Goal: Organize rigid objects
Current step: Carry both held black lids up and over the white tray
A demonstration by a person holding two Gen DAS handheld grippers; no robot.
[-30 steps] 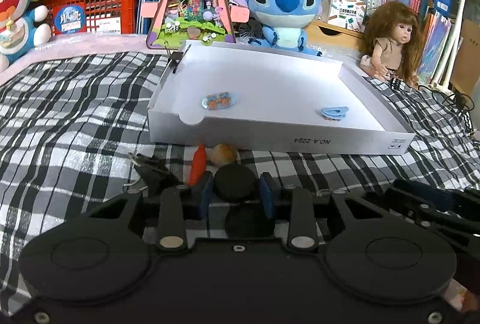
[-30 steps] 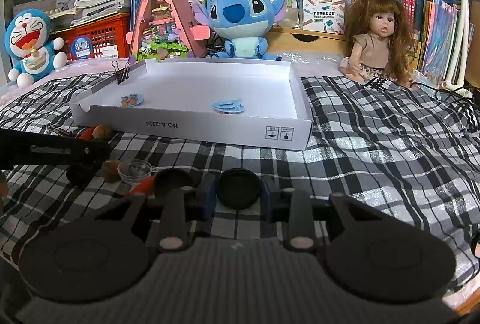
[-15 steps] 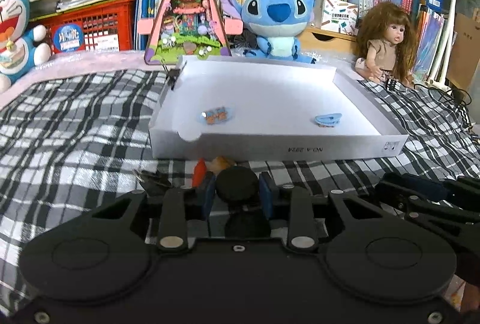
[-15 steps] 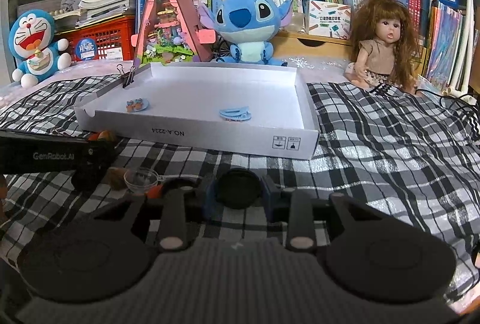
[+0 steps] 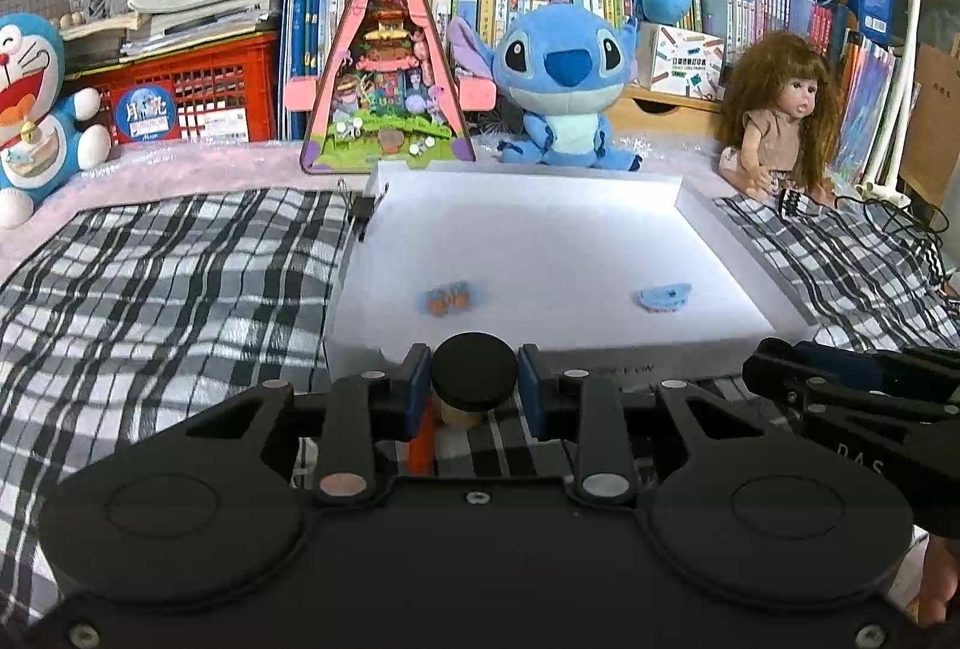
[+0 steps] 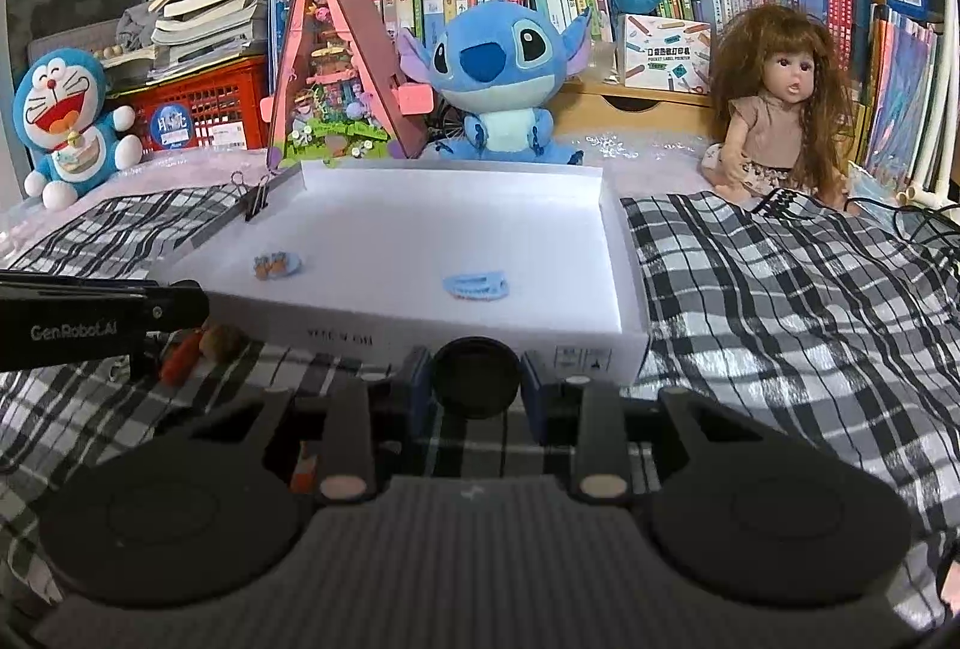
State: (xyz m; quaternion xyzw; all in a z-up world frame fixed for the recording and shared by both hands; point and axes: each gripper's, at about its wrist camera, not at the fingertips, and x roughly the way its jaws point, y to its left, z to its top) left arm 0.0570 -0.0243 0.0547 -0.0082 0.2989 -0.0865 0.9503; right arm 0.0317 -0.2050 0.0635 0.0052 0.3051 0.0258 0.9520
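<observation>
My left gripper [image 5: 474, 394] is shut on a black round lid [image 5: 474, 370], held above the checked cloth in front of the white box [image 5: 744, 253]. My right gripper [image 6: 477, 397] is shut on a second black round lid [image 6: 477, 379], close to the box's near wall [image 6: 600, 349]. Inside the box lie an orange-and-blue clip [image 5: 450, 298] and a blue hair clip [image 5: 663, 296]. An orange piece [image 5: 423, 439] and a brown nut-like piece [image 5: 462, 416] lie on the cloth under the left fingers. The right gripper's fingers [image 5: 840, 385] show in the left wrist view.
A black binder clip [image 6: 257, 202] grips the box's far left corner. Plush toys [image 5: 564, 90], a pink triangular toy house [image 5: 387, 72] and a doll [image 5: 780, 114] stand behind the box before bookshelves. A cable [image 5: 900, 223] trails at the far right. The left gripper's body [image 6: 90, 325] reaches in at left.
Both grippers have risen with their black lids still between the fingers. The box now sits lower in both views, and the small pieces on the cloth are mostly hidden.
</observation>
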